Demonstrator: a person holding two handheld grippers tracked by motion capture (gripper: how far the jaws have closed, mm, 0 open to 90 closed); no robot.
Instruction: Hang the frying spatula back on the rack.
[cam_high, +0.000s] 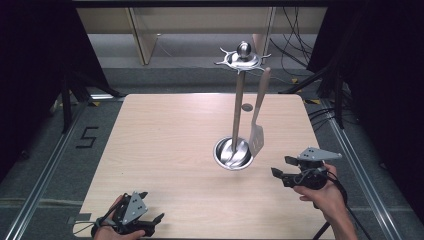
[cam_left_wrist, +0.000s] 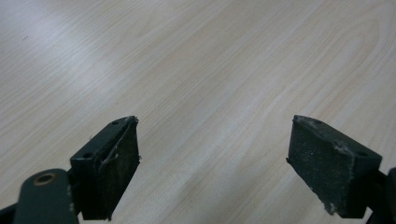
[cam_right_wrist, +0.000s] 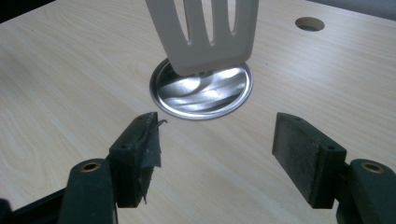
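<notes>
Spatula (cam_high: 258, 116) hanging from rack (cam_high: 241, 90) over its steel base, both tools — left (cam_high: 152, 207), right (cam_high: 280, 166) — wide open, empty.

Pale slotted spatula (cam_right_wrist: 205, 32), shiny silver stand base (cam_right_wrist: 201, 91).

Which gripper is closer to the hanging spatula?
Right. The right gripper sits open just beside the spatula, facing it. The left gripper is far off at the table's near left edge, open over bare wood.

floor (cam_high: 35, 165): grey carpet, "5" mark (cam_high: 87, 136) | sides: black curtains (cam_high: 30, 60) | cables (cam_high: 295, 40) far right
</notes>
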